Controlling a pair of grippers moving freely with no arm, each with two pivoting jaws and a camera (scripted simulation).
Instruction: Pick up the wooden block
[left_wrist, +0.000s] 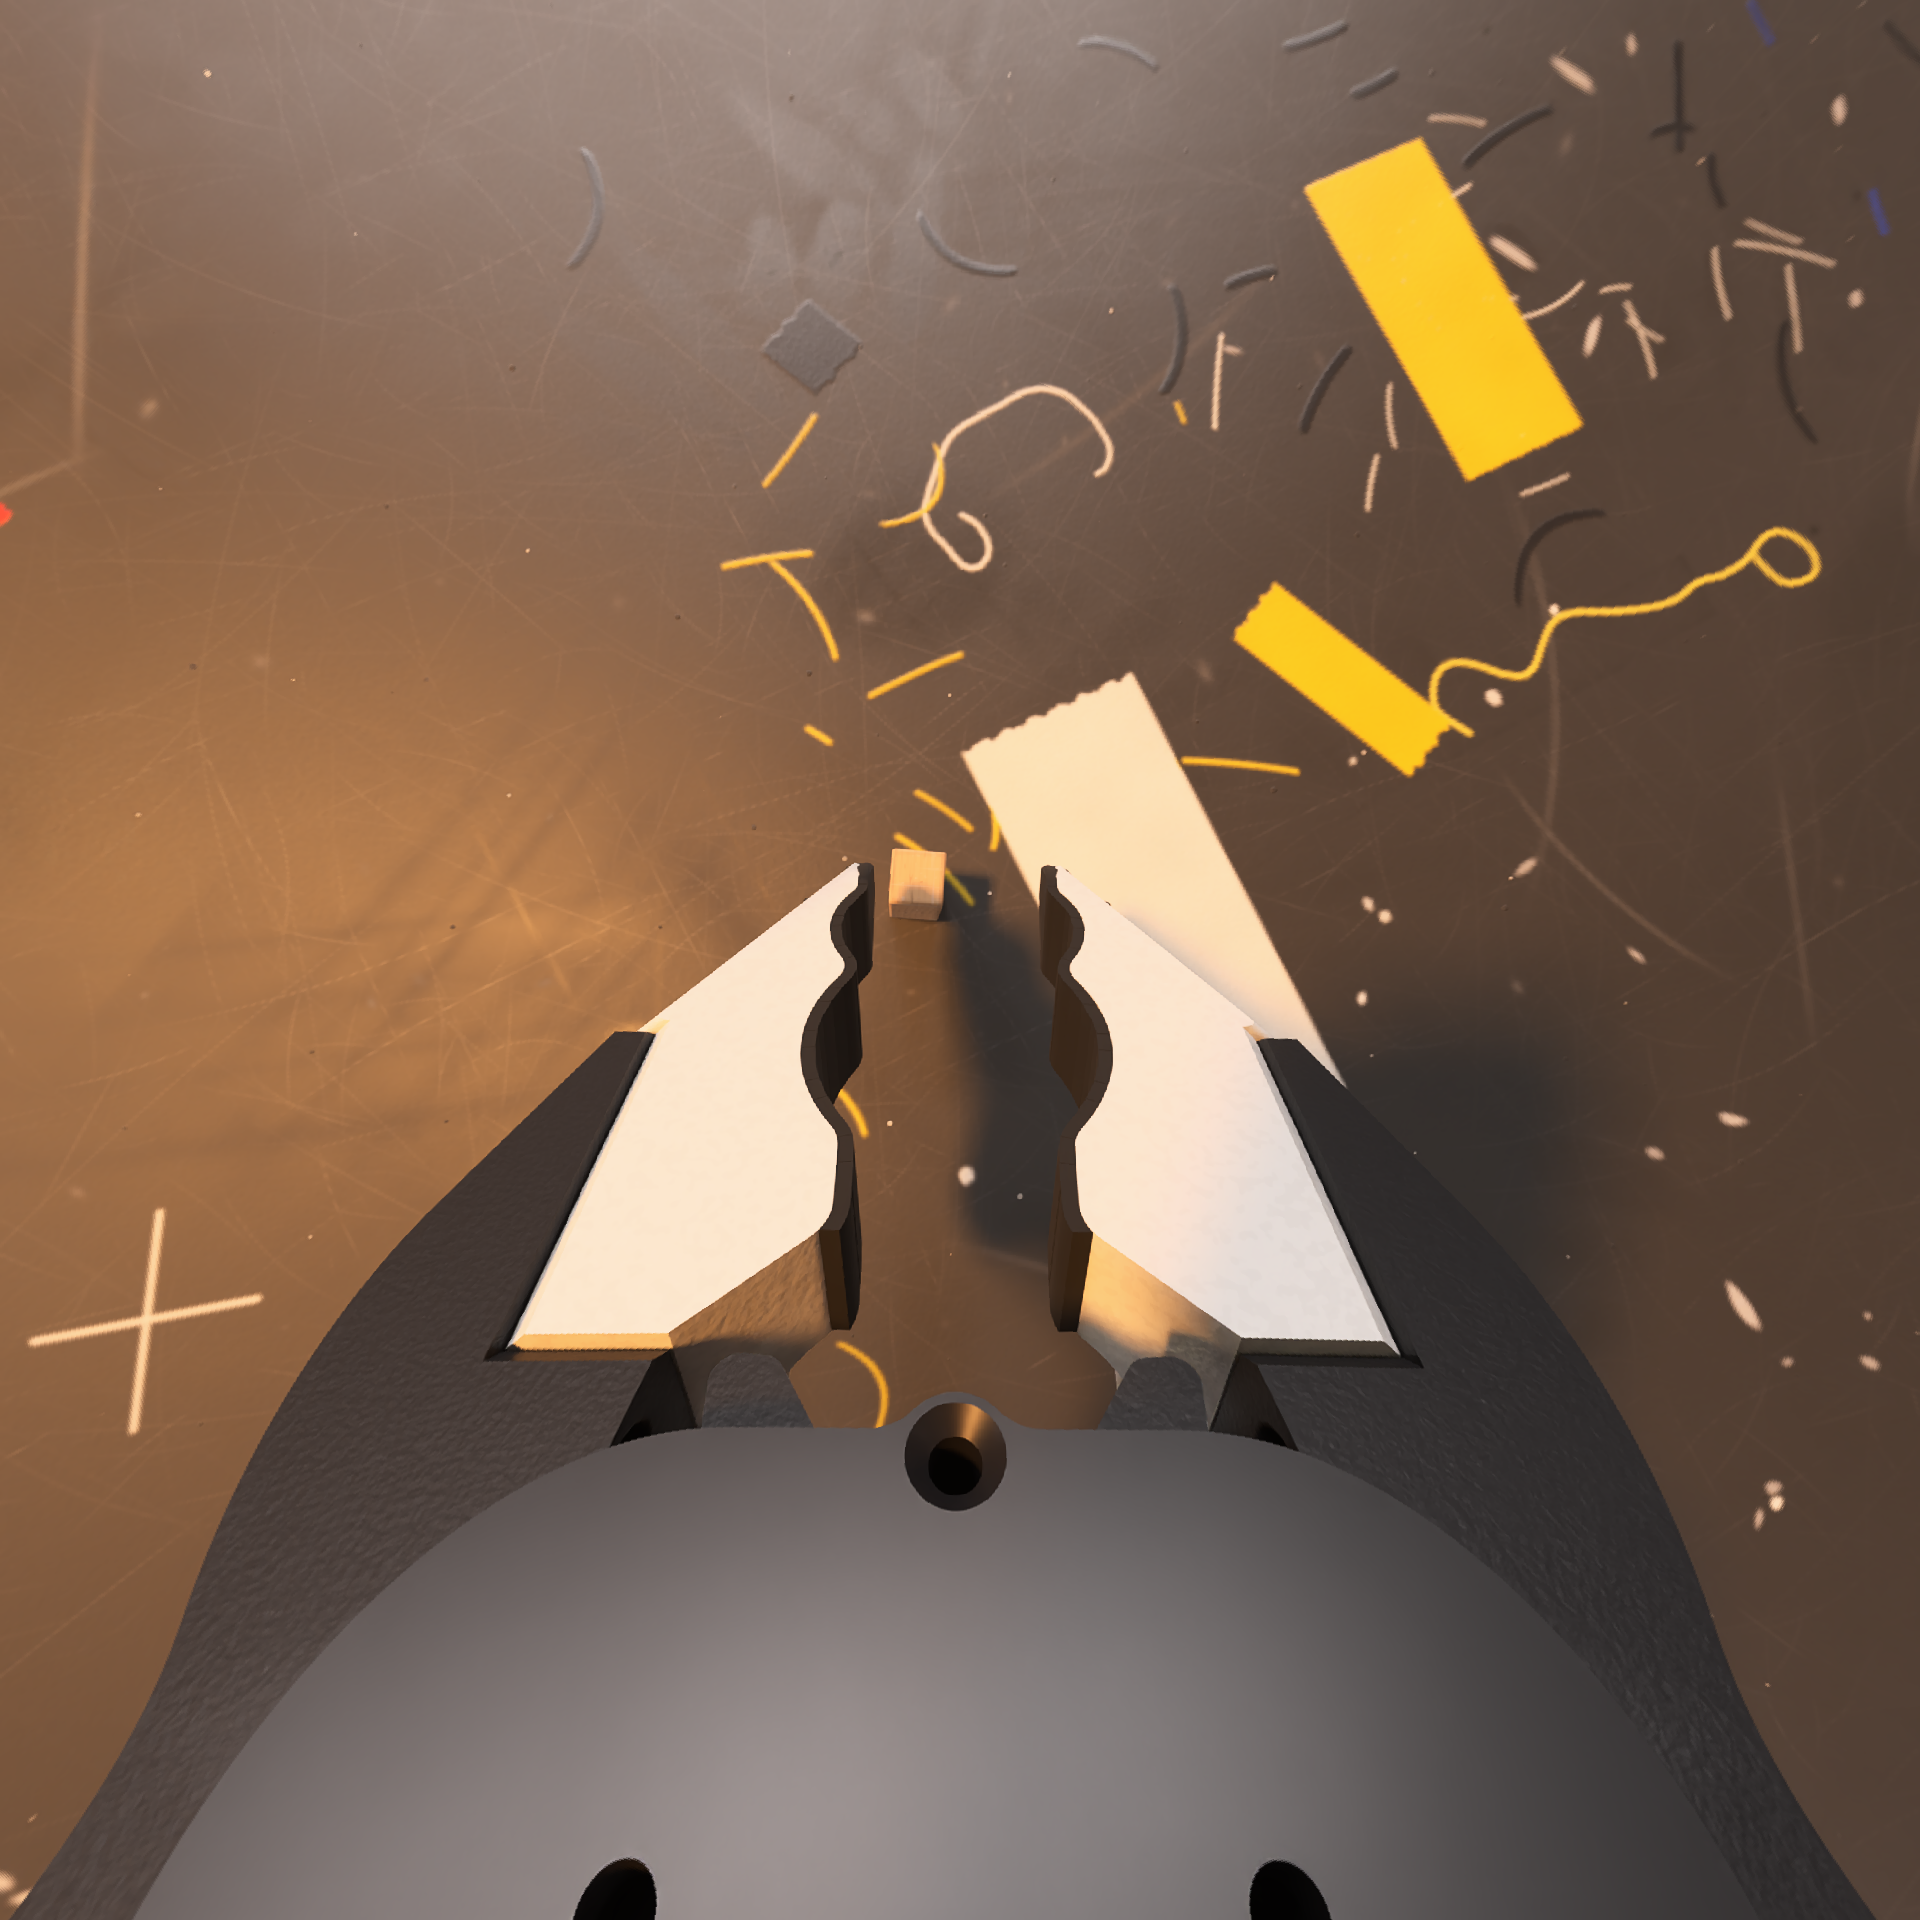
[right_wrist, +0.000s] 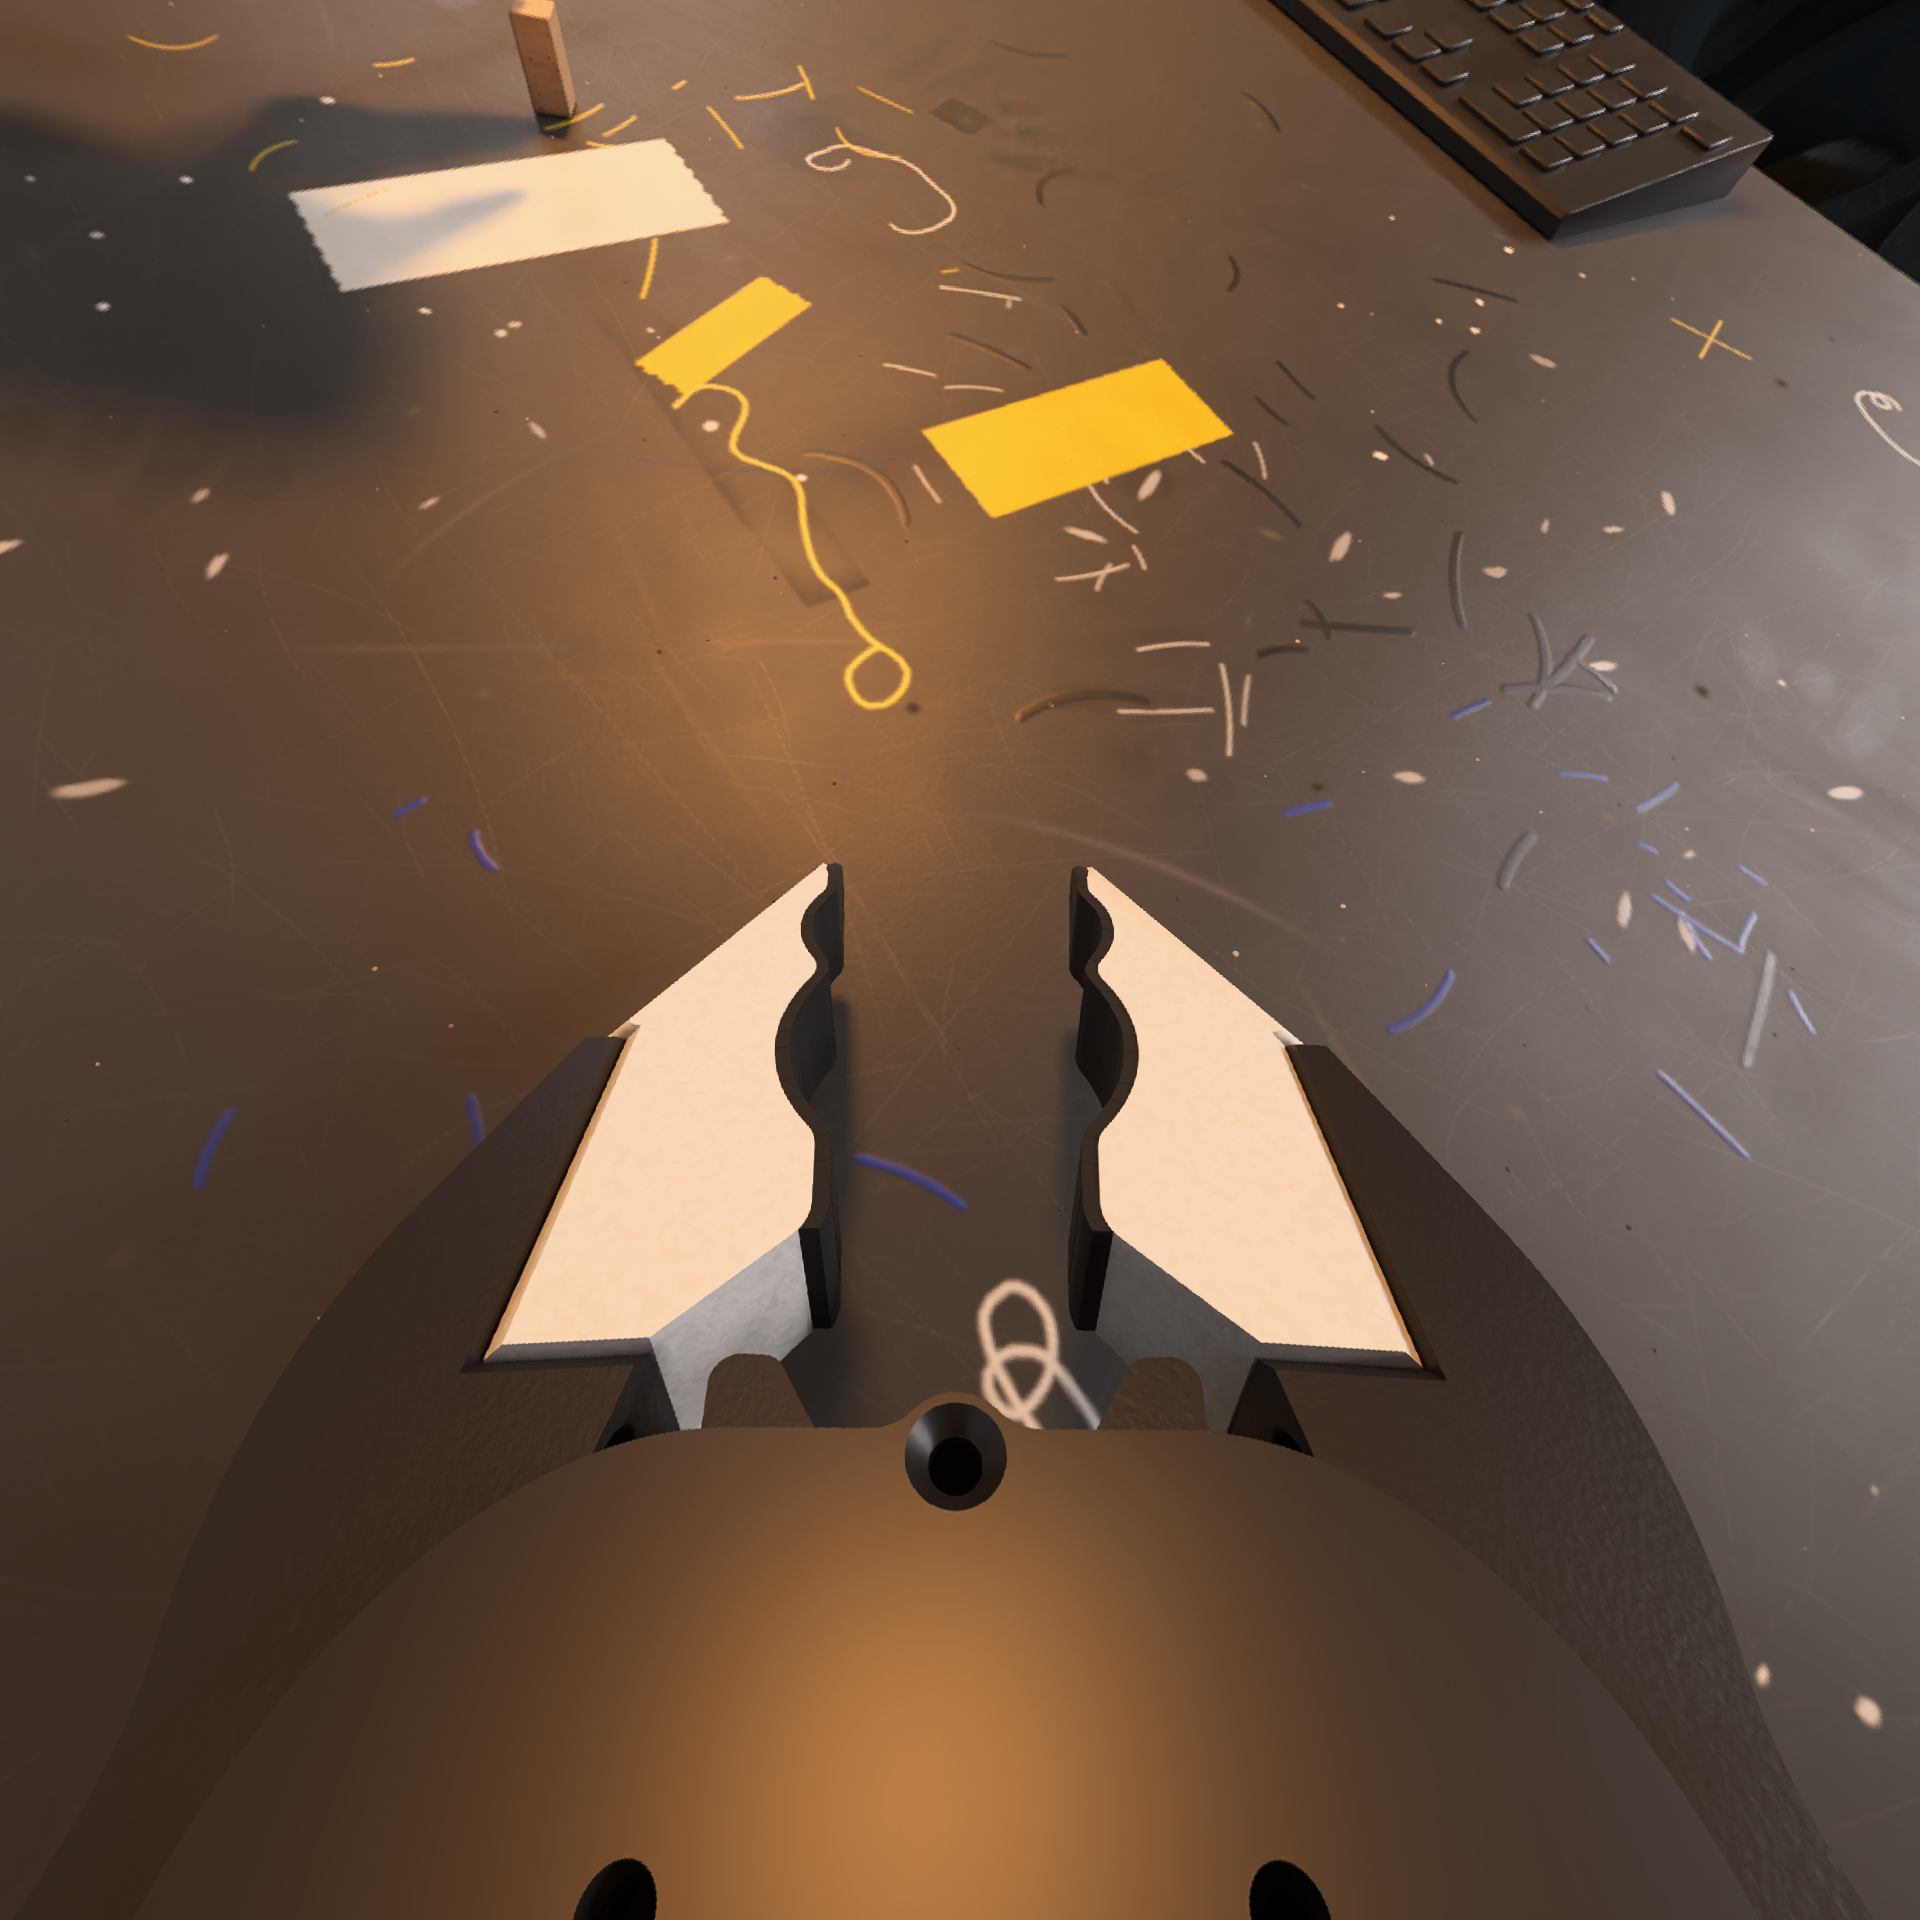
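Observation:
The wooden block (left_wrist: 916, 884) is small and pale and stands on the dark table. In the left wrist view it sits just beyond my fingertips, close to the left finger's tip. My left gripper (left_wrist: 954, 883) is open and empty, looking down on the block. In the right wrist view the block (right_wrist: 542, 57) stands upright at the far top left, well away. My right gripper (right_wrist: 954, 883) is open and empty, low over the table with nothing between its fingers.
A cream paper strip (left_wrist: 1122, 842) lies just right of the block, and also shows in the right wrist view (right_wrist: 509, 213). Two yellow strips (left_wrist: 1439, 307) (left_wrist: 1340, 675) lie farther off. A dark keyboard (right_wrist: 1538, 99) sits at the far right. Thread scraps litter the table.

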